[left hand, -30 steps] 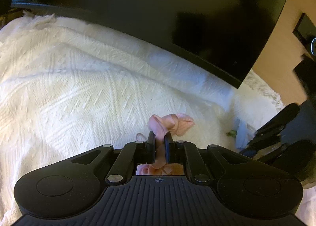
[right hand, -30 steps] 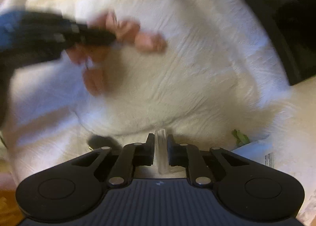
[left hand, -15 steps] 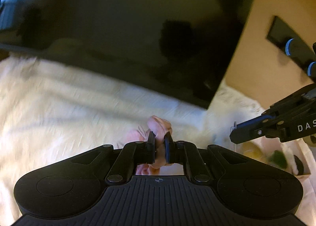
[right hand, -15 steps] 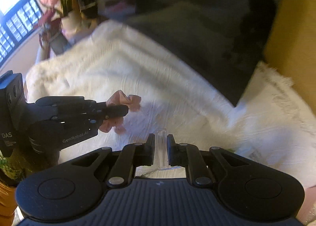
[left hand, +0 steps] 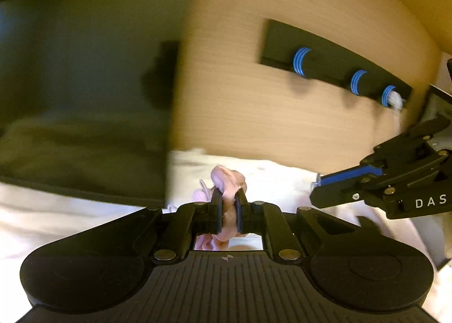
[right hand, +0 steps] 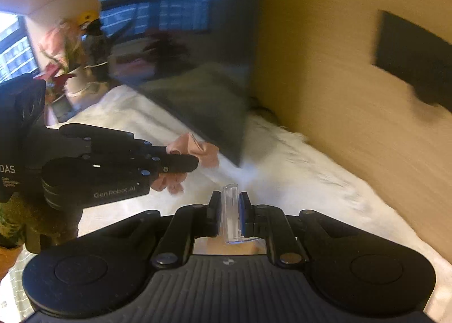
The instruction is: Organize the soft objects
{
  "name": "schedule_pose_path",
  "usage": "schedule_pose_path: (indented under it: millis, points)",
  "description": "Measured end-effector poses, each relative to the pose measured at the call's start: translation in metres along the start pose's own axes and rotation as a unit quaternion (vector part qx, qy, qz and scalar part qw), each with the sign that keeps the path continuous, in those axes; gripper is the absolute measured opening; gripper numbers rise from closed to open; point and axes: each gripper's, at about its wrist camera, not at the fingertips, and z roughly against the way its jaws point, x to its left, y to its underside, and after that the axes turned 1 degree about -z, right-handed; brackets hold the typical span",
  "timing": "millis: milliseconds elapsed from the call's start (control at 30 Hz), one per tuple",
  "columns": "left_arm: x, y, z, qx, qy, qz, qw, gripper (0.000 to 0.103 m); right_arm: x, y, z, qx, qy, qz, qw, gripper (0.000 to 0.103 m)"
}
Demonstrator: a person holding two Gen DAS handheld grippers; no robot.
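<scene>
Your left gripper (left hand: 228,210) is clenched on the pink scrunchie (left hand: 228,181), which bunches out past its tips. Your right gripper (right hand: 229,210) is clamped on a clear clip (right hand: 231,214). Below both lies the white blanket (right hand: 296,170); ahead on the wood wall (left hand: 254,97) is a black rack (left hand: 336,60) with blue-ringed pegs (left hand: 302,61). If a peg is the target, keep the grip firm, carry the scrunchie level with it, and hold the right gripper clear beside the left.
</scene>
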Motion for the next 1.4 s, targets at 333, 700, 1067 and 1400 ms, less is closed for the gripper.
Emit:
schedule_pose_path:
  millis: [333,700,1067,1400]
  points:
    - [-0.101,-0.005,-0.047,0.032,0.131,-0.043,0.99,0.011,-0.079,0.054,0.068,-0.021,0.092,-0.081,0.992,0.012]
    - [-0.197,0.003,-0.113,0.091,0.221,-0.076,0.968,0.011,-0.147,0.099,0.107,-0.033,0.154,-0.148,0.976,0.012]
    - [-0.23,0.045,-0.231,0.248,0.183,-0.064,0.9491,0.018,-0.216,0.128,0.071,-0.025,0.144,-0.204,0.968,0.013]
    - [-0.226,0.032,-0.204,0.167,0.177,-0.08,0.9665,0.018,-0.236,0.164,0.055,-0.017,0.193,-0.239,0.952,0.024]
